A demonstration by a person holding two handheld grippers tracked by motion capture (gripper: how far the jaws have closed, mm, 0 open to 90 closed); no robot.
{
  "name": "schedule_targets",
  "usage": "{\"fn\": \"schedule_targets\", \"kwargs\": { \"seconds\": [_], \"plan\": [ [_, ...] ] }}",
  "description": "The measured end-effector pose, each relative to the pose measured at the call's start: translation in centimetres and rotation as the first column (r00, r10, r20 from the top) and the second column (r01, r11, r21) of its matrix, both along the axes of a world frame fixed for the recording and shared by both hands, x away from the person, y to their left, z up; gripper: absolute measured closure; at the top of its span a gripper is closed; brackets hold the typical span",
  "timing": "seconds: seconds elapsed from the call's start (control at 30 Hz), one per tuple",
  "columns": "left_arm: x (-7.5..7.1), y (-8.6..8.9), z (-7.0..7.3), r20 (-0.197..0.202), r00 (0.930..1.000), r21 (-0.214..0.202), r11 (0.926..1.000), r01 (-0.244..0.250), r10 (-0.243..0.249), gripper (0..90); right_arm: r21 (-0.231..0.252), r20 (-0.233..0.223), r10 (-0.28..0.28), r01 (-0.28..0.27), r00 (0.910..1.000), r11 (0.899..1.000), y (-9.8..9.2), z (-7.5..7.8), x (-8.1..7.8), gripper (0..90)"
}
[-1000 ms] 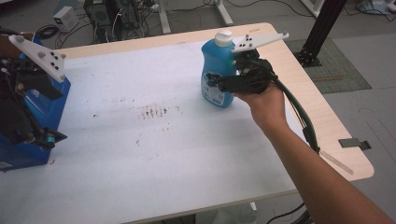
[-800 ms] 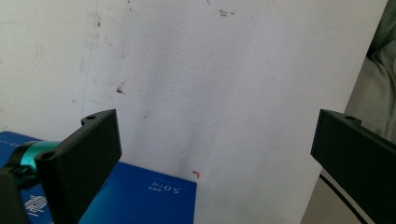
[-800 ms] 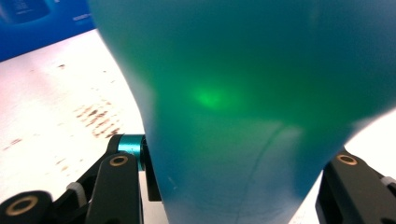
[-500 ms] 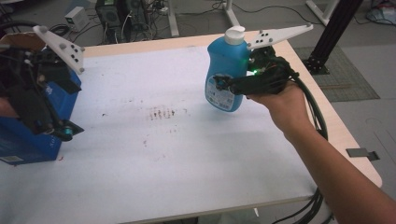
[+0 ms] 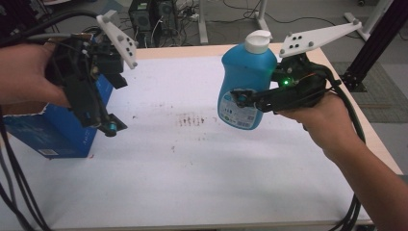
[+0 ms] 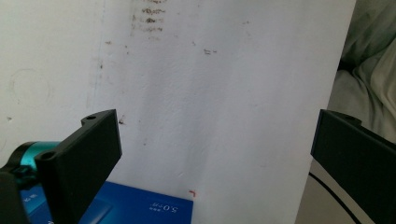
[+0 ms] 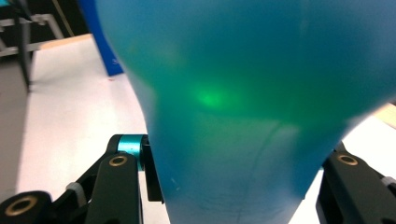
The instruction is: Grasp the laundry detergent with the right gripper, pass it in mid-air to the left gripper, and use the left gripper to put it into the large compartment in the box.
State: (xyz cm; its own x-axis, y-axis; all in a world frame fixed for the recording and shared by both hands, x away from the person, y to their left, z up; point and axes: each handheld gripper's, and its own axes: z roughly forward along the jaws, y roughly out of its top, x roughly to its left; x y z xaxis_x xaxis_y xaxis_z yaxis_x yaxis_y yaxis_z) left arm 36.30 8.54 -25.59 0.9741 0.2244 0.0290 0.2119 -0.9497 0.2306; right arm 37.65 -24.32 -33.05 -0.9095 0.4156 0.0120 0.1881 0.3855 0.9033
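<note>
A blue bottle (image 5: pixel 248 67) with a white cap (image 5: pixel 258 41) hangs upright above the right half of the white table (image 5: pixel 192 183). My right gripper (image 5: pixel 243 96) is shut on its lower body from the right. In the right gripper view the bottle (image 7: pixel 233 70) sits between the two black jaws of the right gripper (image 7: pixel 236 186). At the far left my left gripper (image 5: pixel 103 122) points down over a blue box (image 5: pixel 53 132). Seen in its own view, the left gripper (image 6: pixel 215 126) stands open and empty, with the box top (image 6: pixel 140 205) below.
Brown stain marks (image 5: pixel 190 119) dot the middle of the table. Computer gear (image 5: pixel 154 19) and cables lie beyond the far edge. A black stand (image 5: pixel 380 43) rises at the back right. The wooden edge of the table (image 5: pixel 380 144) runs along the right.
My right gripper has lifted the bottle higher off the table. The left gripper has risen a little over the blue box.
</note>
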Motion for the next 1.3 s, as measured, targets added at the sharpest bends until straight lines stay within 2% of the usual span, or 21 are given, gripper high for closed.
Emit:
{"fn": "schedule_targets", "kwargs": {
  "seconds": [0.2,0.5,0.63,0.87,1.0,1.3],
  "plan": [
    [-0.1,-0.5,0.8,0.003,0.9999,0.002,0.9999,0.016,-0.016,1.7,-0.006,0.006,0.099,-0.099,0.995,0.995,1.4,1.0,-0.6,46.2],
    [-0.2,-1.8,1.8,-0.009,0.9991,0.014,0.999,0.042,-0.041,1.7,-0.034,0.001,0.226,-0.225,0.9742,0.974,3.9,0.8,-0.9,46.3],
    [-0.2,-2.3,2.1,-0.011,0.9985,0.019,0.9983,0.054,-0.054,1.7,-0.046,-0.002,0.262,-0.261,0.9652,0.964,4.9,0.8,-1.0,46.3],
    [-0.3,-3.2,3.0,-0.012,0.9974,0.016,0.9973,0.071,-0.071,1.7,-0.032,-0.015,0.312,-0.313,0.9498,0.949,6.5,0.4,-1.0,46.3],
    [-0.3,-3.7,3.4,-0.01,0.9972,0.016,0.9971,0.074,-0.074,1.7,-0.04,-0.018,0.332,-0.332,0.9433,0.942,7.3,0.1,-1.1,46.3],
    [-0.2,-4.4,3.5,-0.02,0.9957,0.015,0.9958,0.091,-0.09,1.7,-0.044,-0.017,0.374,-0.374,0.9274,0.926,9.2,0.1,-1.2,46.3]
  ]
}}
